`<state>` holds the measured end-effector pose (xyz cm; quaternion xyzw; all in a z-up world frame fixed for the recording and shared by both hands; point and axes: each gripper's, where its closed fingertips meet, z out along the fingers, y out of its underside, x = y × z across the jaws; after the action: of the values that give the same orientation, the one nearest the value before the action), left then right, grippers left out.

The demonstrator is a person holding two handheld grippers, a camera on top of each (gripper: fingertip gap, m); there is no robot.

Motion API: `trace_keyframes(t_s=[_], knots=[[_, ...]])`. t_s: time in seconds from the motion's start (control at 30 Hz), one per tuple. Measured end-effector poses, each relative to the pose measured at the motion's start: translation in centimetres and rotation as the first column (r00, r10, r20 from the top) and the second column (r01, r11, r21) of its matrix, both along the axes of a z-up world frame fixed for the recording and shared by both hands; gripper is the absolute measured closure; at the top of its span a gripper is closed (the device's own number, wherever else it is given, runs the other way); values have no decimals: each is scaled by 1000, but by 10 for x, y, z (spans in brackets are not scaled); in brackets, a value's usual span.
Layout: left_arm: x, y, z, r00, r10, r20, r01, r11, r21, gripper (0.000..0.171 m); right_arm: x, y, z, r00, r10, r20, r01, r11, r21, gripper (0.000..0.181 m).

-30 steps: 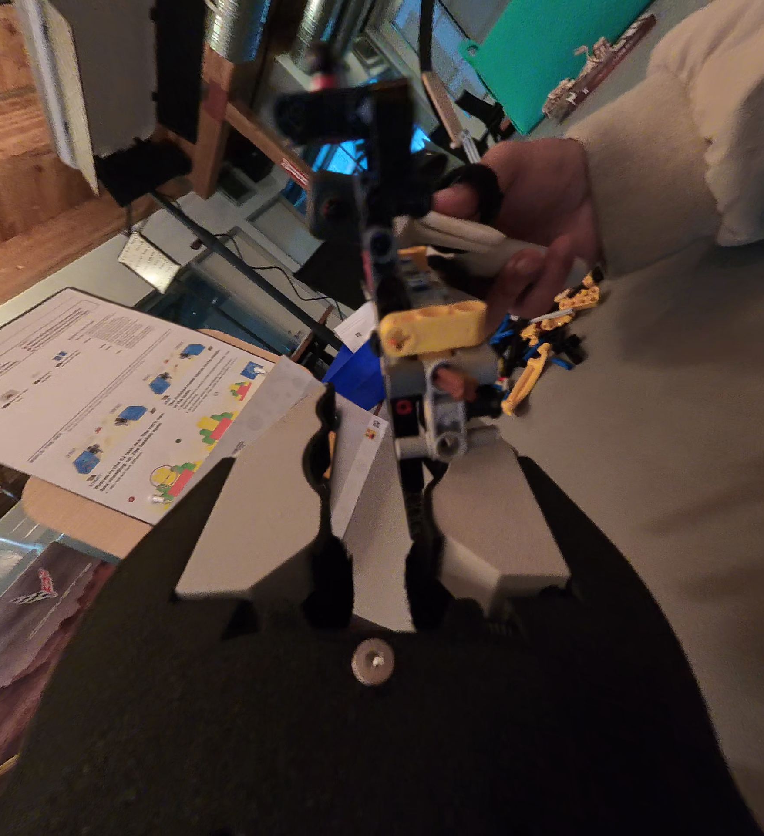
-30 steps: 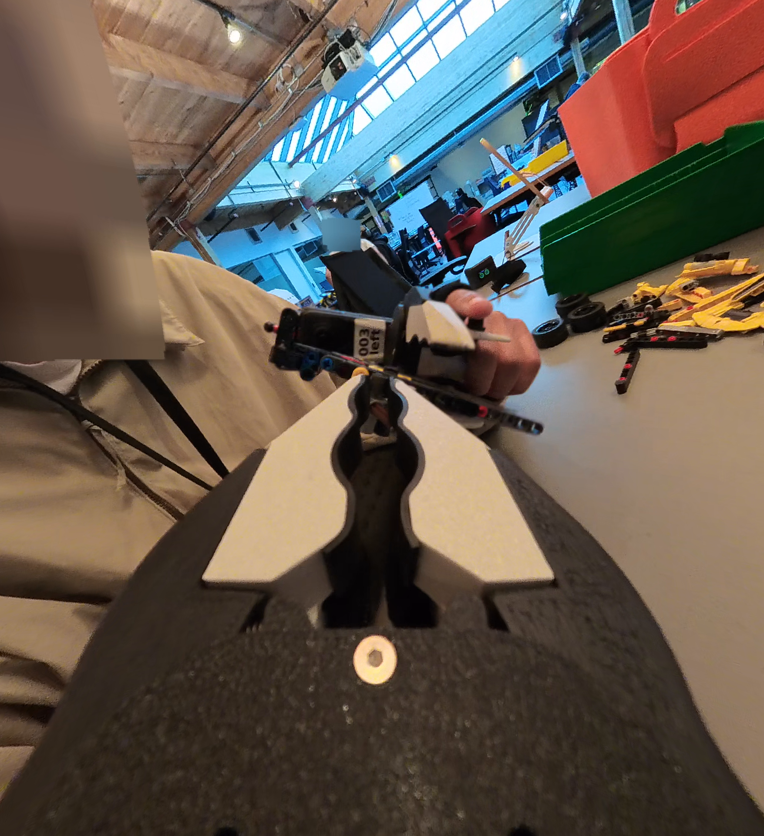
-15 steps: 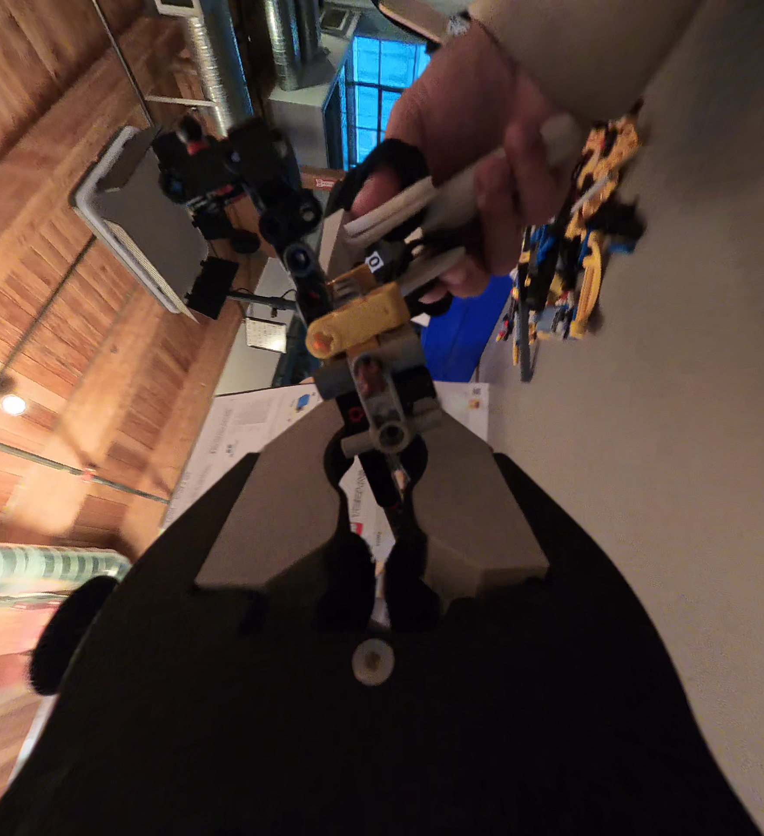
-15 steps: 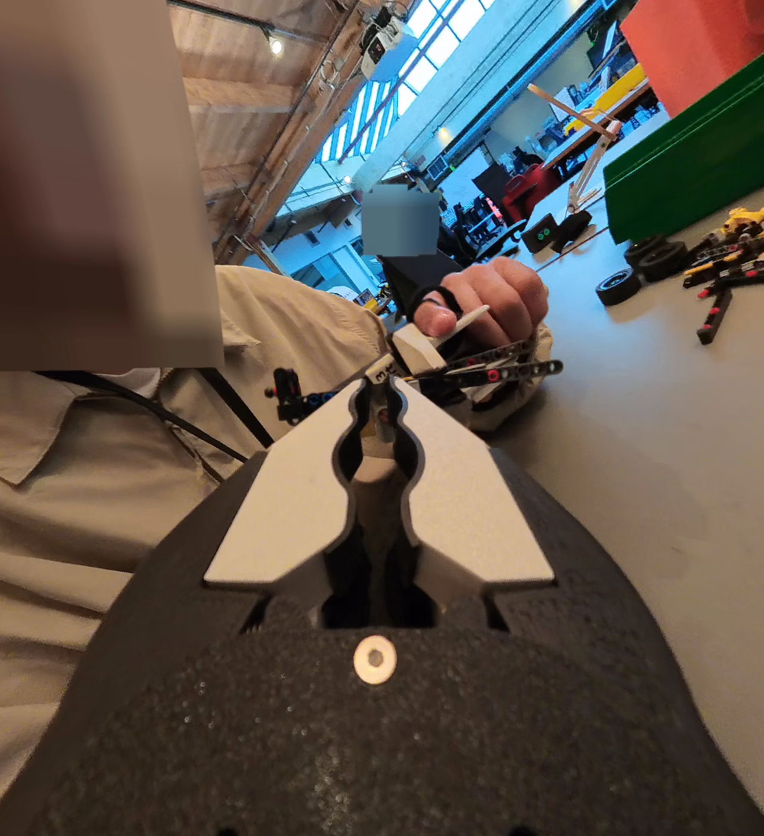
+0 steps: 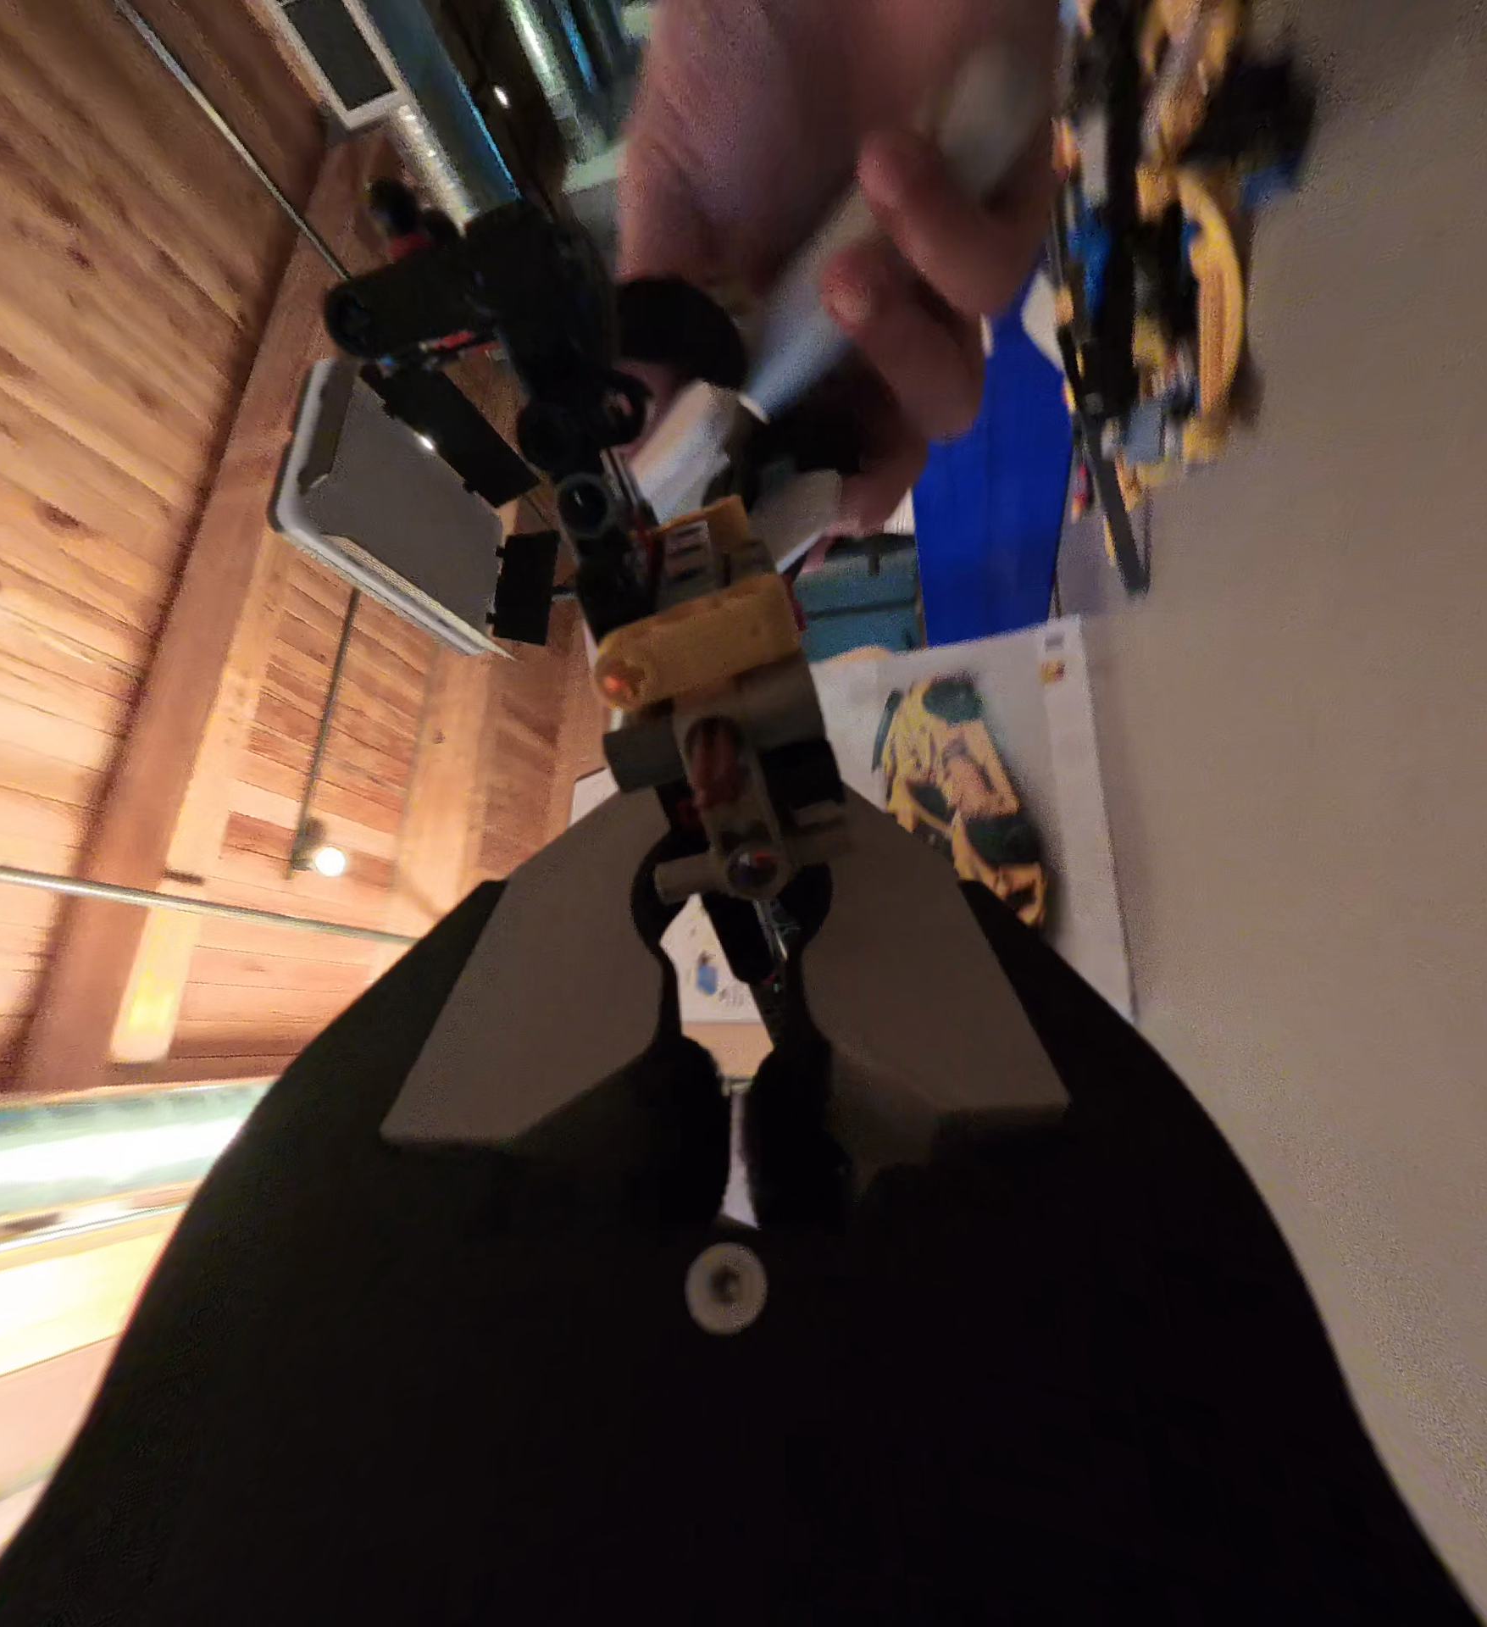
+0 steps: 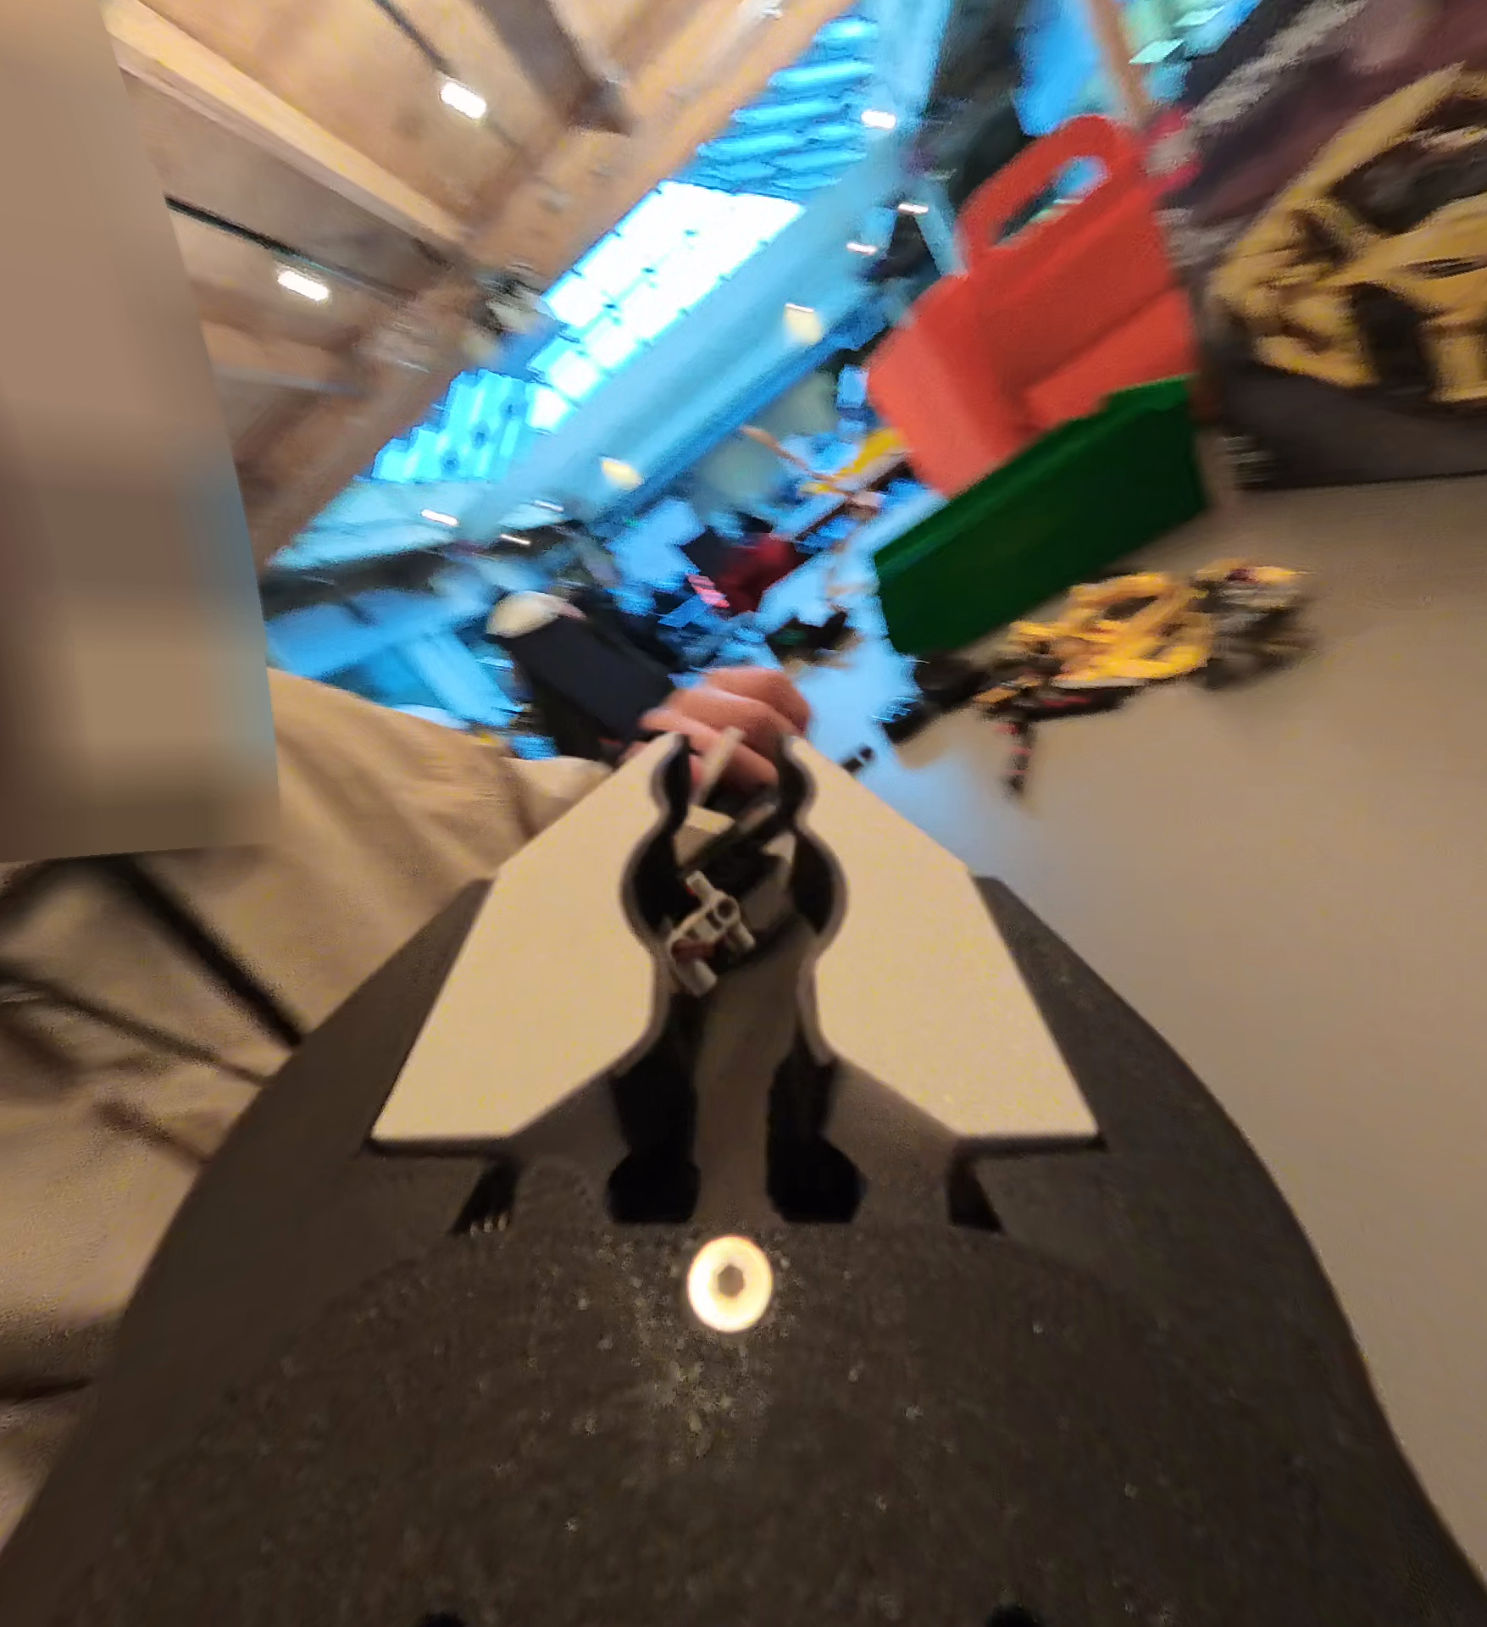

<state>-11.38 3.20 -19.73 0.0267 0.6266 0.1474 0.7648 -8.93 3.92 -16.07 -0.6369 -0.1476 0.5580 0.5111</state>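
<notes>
My left gripper [image 5: 732, 850] is shut on a black brick beam that carries a small assembly [image 5: 704, 669] of grey connectors and a yellow piece, held in the air above the grey table [image 5: 1338, 880]. A hand [image 5: 854, 220] holding the right gripper is just beyond the assembly's far end. In the right wrist view my right gripper [image 6: 735, 757] has its jaws a little apart. A small grey end of the assembly [image 6: 709, 933] shows between them, with no clear contact. The hand [image 6: 739, 704] on the left gripper is right behind. Both views are motion-blurred.
A printed booklet with a yellow car picture [image 5: 960, 775], a blue box [image 5: 986, 493] and a pile of yellow, black and blue pieces [image 5: 1162, 220] lie on the table. The right view shows a green bin [image 6: 1039, 537], red containers [image 6: 1048, 334], loose yellow pieces [image 6: 1118, 634] and a beige jacket [image 6: 150, 1012]. One gripper's finger ends stand about 5 centimetres off the other's.
Both grippers have swung and rolled. The right gripper's jaws have widened slightly from a tight close. The left gripper still holds the beam assembly.
</notes>
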Motion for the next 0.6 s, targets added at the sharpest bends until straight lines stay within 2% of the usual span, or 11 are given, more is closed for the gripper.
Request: trace_keyframes(t_s=[0.07,0.2,0.27,0.33,0.37,0.4,0.47,0.5,0.6], knots=[[1,24,-1,997,80,7,-80,997,18,158,-3,8,-15,990,-60,129,59,998,17,149],[-5,50,12,990,134,54,-132,990,-42,158,-16,5,-19,996,16,88,-12,999,-46,136],[-6,54,11,990,132,43,-123,979,-162,158,-21,4,-20,996,43,76,-38,997,-66,138],[-7,59,12,991,127,39,-107,935,-337,158,-12,11,-12,996,-43,79,43,999,-4,146],[-7,60,12,993,114,36,-86,892,-444,158,-6,14,-9,991,-93,92,91,996,25,146],[-7,61,12,996,87,32,-53,824,-564,158,-1,18,-9,981,-147,127,141,988,60,145],[-4,61,9,1000,28,13,-7,627,-779,158,7,22,1,948,-270,166,236,951,199,138],[-2,65,4,1000,28,-11,-24,521,-853,158,6,22,9,934,-319,163,268,924,271,133],[2,80,-11,996,66,-64,-78,245,-966,158,-9,27,2,881,-391,267,290,891,349,128]])
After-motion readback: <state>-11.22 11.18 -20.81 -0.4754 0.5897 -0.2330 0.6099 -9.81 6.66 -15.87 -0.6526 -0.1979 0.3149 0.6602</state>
